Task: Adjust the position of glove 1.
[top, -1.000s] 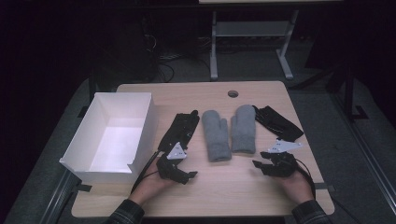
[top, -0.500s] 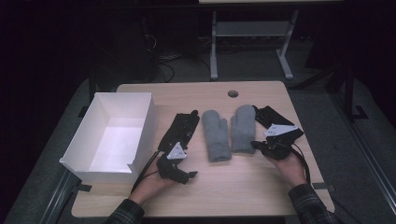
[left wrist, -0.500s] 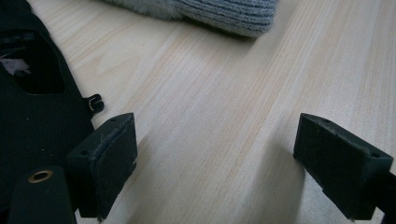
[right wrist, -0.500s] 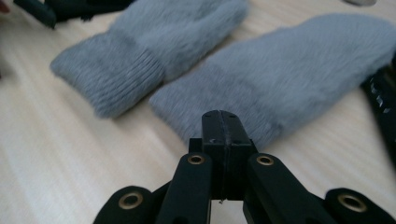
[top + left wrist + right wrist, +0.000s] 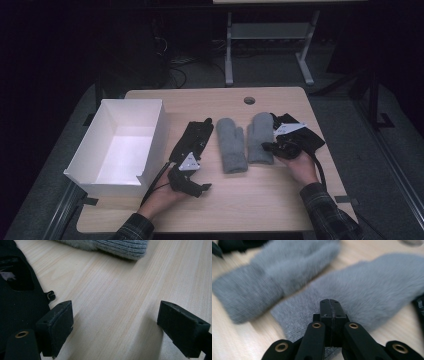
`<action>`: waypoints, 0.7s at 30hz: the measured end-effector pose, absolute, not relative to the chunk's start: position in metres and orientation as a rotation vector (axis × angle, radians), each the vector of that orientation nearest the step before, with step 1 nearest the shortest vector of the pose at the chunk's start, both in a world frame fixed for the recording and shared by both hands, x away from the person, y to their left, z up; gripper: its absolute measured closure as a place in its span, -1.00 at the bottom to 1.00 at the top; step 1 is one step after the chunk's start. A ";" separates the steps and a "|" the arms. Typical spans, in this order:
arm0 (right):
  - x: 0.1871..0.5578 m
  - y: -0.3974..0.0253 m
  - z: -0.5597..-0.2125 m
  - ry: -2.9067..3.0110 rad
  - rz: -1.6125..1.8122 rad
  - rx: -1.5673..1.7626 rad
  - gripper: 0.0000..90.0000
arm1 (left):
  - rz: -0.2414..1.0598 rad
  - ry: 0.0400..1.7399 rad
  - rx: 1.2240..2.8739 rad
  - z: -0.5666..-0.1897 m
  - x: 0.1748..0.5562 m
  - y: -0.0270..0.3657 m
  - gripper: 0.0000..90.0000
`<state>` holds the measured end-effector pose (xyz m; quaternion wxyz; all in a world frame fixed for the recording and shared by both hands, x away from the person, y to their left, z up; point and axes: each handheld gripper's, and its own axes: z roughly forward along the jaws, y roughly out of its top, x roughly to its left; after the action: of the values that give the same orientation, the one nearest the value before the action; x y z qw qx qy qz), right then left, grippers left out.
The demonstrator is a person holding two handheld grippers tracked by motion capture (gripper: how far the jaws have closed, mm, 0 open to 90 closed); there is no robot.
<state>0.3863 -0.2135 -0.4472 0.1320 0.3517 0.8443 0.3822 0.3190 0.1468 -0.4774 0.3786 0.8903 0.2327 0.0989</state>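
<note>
Two hand-held grippers work a wooden table (image 5: 260,200): the left gripper (image 5: 197,187) rests low, jaws wide apart, beside a black glove (image 5: 192,140), while the right gripper (image 5: 267,147), jaws pressed together, touches the right grey mitten (image 5: 260,135).

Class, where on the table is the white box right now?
In the high view, the white box sits at the table's left edge, left of the black glove and left gripper.
</note>
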 end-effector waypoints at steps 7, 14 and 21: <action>0.388 -0.214 -0.456 2.488 1.095 1.059 1.00 | 0.248 0.599 2.271 -0.478 0.319 0.146 -0.72; 0.379 -0.213 -0.454 2.511 1.087 1.051 1.00 | 0.248 0.598 2.271 -0.478 0.319 0.146 -0.72; 0.359 -0.217 -0.453 2.533 1.098 1.050 1.00 | 0.248 0.597 2.268 -0.478 0.319 0.146 -0.72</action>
<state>0.3591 -0.2166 -0.4528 0.0936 0.3540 0.8538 0.3701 0.3189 0.1462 -0.4779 0.3817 0.8889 0.2340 0.0971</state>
